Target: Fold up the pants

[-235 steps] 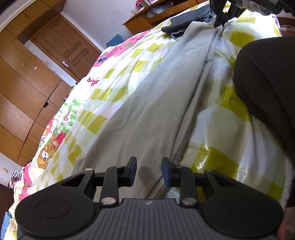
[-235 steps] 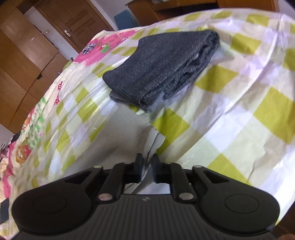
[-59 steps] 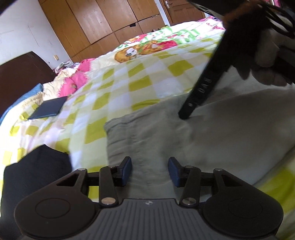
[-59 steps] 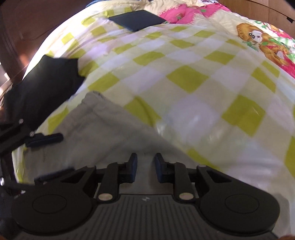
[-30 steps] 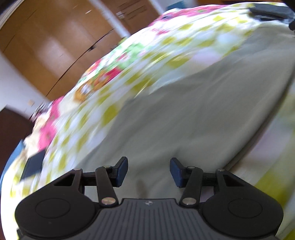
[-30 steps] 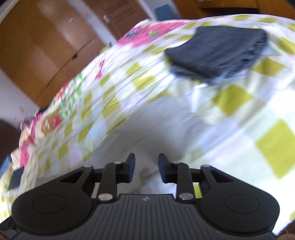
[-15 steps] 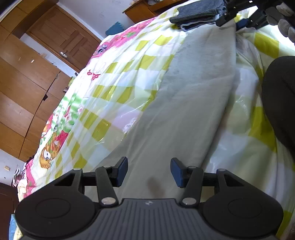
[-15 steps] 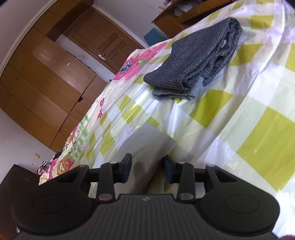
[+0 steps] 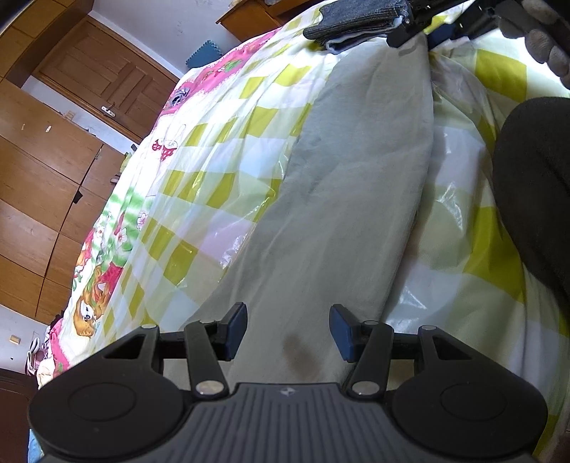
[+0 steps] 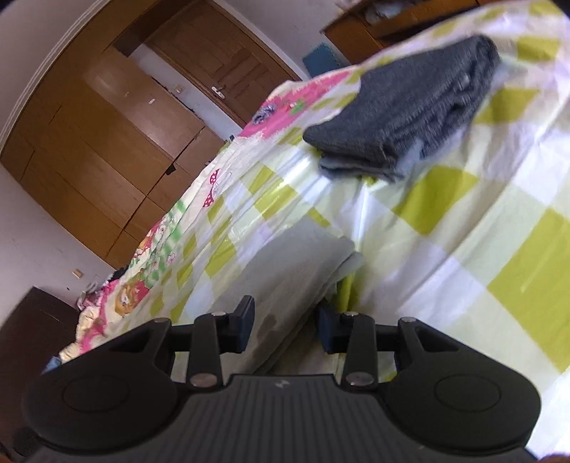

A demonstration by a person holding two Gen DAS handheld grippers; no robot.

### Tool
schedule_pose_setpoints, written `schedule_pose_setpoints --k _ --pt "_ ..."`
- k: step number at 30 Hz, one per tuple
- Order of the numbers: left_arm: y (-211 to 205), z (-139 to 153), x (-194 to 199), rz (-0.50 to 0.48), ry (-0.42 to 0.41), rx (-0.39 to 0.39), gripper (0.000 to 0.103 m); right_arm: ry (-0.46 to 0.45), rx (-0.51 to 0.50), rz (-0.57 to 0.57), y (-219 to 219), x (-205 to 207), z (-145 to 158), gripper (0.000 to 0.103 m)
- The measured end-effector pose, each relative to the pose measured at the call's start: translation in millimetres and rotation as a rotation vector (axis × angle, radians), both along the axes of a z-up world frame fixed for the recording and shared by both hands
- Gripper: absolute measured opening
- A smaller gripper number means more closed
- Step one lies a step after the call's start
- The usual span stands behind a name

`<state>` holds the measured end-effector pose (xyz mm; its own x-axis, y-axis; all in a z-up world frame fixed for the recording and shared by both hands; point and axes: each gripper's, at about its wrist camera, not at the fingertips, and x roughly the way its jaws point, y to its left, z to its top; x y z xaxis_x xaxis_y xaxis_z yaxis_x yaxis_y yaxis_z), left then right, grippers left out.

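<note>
The left gripper hangs wide open and empty over the near end of the grey pants, and the right gripper gapes empty at their far end. The pants lie as 1 long narrow strip on the checked bedspread, so the lengthwise fold looks done. Folding end to end seems left, judging by the folded dark garment beyond.

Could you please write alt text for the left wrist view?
The open left gripper hovers over long grey pants laid flat on a checked bedspread. At the far end lie folded dark clothes, beside the right gripper.
</note>
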<state>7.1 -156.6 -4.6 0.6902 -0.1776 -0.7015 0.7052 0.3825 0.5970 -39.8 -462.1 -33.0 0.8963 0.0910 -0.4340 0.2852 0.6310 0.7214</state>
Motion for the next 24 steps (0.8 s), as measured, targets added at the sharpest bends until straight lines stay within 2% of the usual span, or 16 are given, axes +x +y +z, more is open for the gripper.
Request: schedule_pose_setpoints --k 2,5,6,7,9,11,14,20,24 --pt "0.5 0.5 -0.9 0.000 -0.002 -0.004 0.065 -0.014 0.034 0.024 -0.9 -1.2 -1.3 0.039" --pt "1.0 -0.5 -1.3 -0.001 -0.003 -0.014 0.065 0.000 0.027 0.036 -2.3 15.3 -3.3 0.037" --pt "0.7 -0.9 -1.3 -0.001 -0.008 -0.017 0.065 0.000 0.057 0.023 -5.6 20.4 -4.7 0.027" --pt "0.4 -0.6 -0.7 0.002 -0.008 -0.024 0.065 0.005 0.099 0.008 -9.4 24.7 -4.8 0.005" --pt "1.8 1.1 0.1 0.016 -0.006 -0.060 0.065 -0.029 0.144 0.001 -11.4 26.5 1.5 0.005" --pt "3.6 -1.1 1.9 0.043 0.012 -0.102 0.065 -0.075 0.135 0.005 -8.1 23.9 13.2 0.005" --pt "6.4 -12.4 0.9 0.044 0.017 -0.117 0.064 -0.103 0.112 0.038 3.2 25.2 35.3 0.004" --pt "38.2 1.0 0.0 0.099 0.034 -0.242 0.065 -0.177 -0.056 0.192 62.0 50.6 103.9 0.004" --pt "85.8 5.5 -0.3 0.203 0.021 -0.321 0.065 -0.200 -0.172 0.364 138.8 86.0 137.6 0.004"
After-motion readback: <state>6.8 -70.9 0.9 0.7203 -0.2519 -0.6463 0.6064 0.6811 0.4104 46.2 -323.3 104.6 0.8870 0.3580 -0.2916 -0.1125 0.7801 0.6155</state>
